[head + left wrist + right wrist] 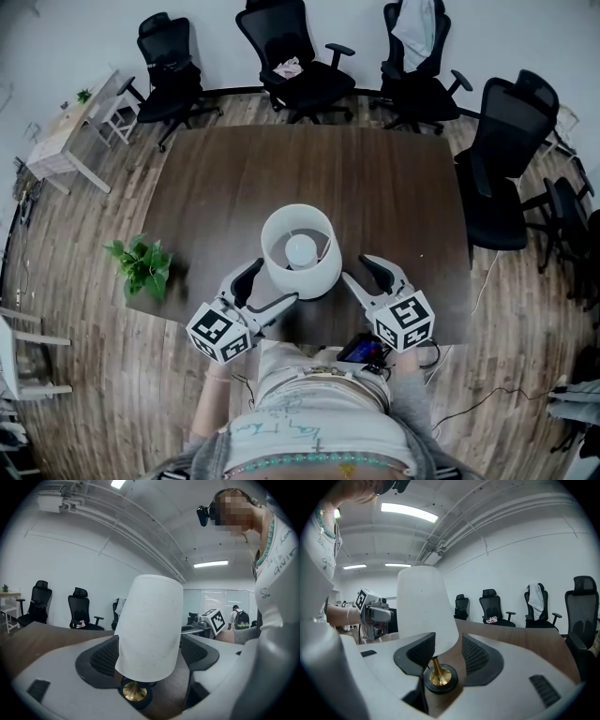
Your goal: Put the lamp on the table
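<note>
No legible word, brand or number found in any view. We note looping, handwritten-style script on the person's shirt (309,417), seen in the head and left gripper views; we cannot read it. The marker cubes (220,333) carry black-and-white square code patterns only, not letters or digits.

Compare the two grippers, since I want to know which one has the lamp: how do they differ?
The left gripper has the lamp's shade between its jaws; the right gripper has it just beyond its tips. Shade covers the left gripper's gap; stem and base show through the right gripper's. Both are open, neither gripping.
</note>
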`<state>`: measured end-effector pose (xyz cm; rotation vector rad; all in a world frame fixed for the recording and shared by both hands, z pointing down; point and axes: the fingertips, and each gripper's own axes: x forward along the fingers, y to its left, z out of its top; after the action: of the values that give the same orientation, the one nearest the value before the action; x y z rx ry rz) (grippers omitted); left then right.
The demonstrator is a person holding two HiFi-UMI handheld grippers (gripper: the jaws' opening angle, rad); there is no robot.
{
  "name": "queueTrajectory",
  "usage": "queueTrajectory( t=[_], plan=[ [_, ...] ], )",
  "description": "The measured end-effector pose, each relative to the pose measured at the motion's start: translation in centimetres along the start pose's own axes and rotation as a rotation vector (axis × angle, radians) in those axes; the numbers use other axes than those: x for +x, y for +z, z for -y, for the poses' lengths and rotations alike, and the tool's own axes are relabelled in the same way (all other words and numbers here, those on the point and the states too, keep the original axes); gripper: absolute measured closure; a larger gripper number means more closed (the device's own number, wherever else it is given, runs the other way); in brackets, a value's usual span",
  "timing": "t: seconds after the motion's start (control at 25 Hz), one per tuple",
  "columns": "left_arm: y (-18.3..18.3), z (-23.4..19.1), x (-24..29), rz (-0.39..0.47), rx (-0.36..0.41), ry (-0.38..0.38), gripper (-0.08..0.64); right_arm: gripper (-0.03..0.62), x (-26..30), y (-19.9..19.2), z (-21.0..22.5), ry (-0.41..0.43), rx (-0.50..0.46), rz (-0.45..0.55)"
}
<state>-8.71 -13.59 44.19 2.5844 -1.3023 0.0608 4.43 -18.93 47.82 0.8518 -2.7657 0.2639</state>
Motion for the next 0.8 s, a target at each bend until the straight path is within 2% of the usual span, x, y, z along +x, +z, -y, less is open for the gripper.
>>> queueTrajectory(
  t=[0.24,0.4,0.56,0.72,0.8],
  plan=[
    [0.3,0.1,-0.5,0.021,-0.006,0.018,0.16,0.424,-0.2,0.4,-0.7,0.019,0.001,0.012],
    [0.4,0.3,-0.9,0.027,-0.005,0.029,0.267,0.463,-0.5,0.6,-1.1,0.027,-0.012,0.018],
    [0.4,0.5,-1.3,0.039,0.003,0.045,0.308,0.499,-0.5,0.8,-1.6,0.033,-0.029,0.025],
    [0.5,0.8,-1.6,0.052,0.021,0.075,0.388,0.522,-0.7,0.9,-2.4,0.047,-0.046,0.014],
    [0.7,1.0,-1.6,0.05,0.013,0.086,0.397,0.528,-0.7,1.0,-2.8,0.06,-0.053,0.003]
  ],
)
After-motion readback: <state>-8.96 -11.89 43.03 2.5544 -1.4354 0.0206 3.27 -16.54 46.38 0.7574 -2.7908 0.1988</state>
